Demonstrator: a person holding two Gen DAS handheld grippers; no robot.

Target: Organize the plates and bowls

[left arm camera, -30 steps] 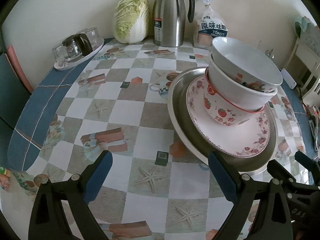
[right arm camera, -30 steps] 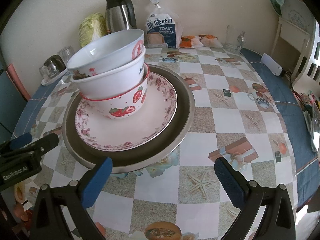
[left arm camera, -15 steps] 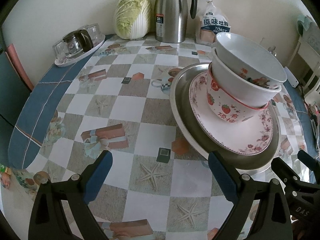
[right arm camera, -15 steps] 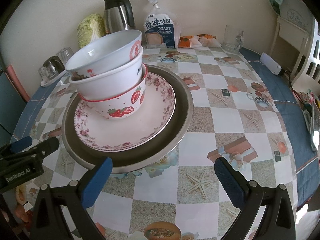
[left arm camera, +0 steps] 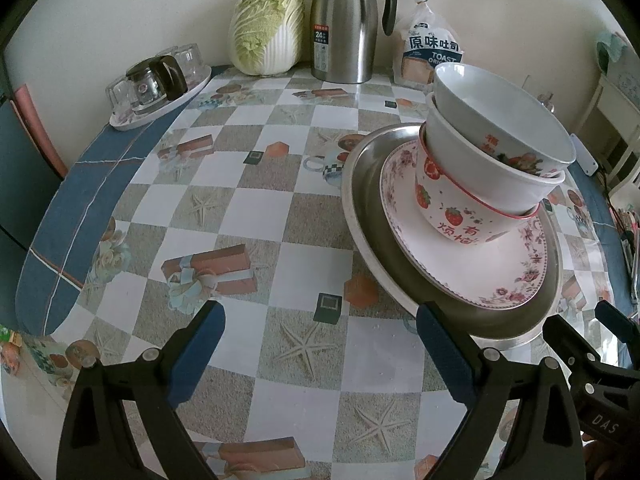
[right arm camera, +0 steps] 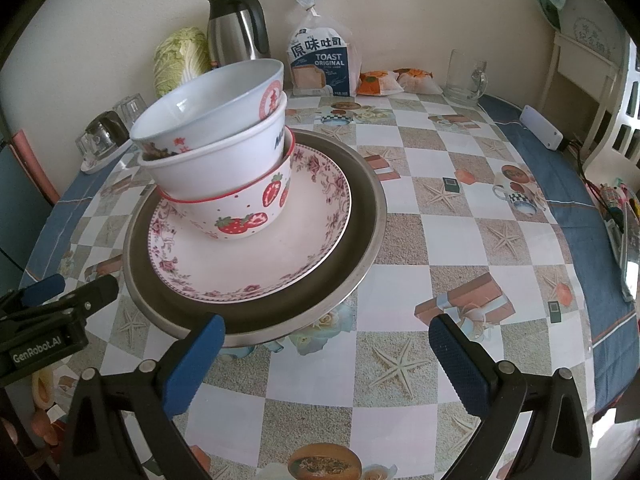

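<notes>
A stack stands on the patterned table. At its bottom is a wide steel plate [left arm camera: 516, 322] [right arm camera: 360, 256], then a floral plate [left arm camera: 492, 276] [right arm camera: 256, 264], then a strawberry bowl [left arm camera: 460, 216] [right arm camera: 240, 216] with two white bowls [left arm camera: 492, 148] [right arm camera: 212, 128] nested in it, tilted. My left gripper [left arm camera: 320, 344] is open over bare tablecloth, left of the stack. My right gripper [right arm camera: 328, 356] is open just in front of the steel plate's near rim, holding nothing.
Against the wall stand a cabbage [left arm camera: 266, 28], a steel thermos [left arm camera: 346, 24] and a toast bag [right arm camera: 320, 60]. A tray of upturned glasses [left arm camera: 156, 84] sits back left. A glass mug [right arm camera: 464, 78] and snack packets [right arm camera: 396, 80] sit back right.
Both grippers have drawn back a little toward me, so the stack sits slightly farther away. The stack has not moved and both grippers stay open.
</notes>
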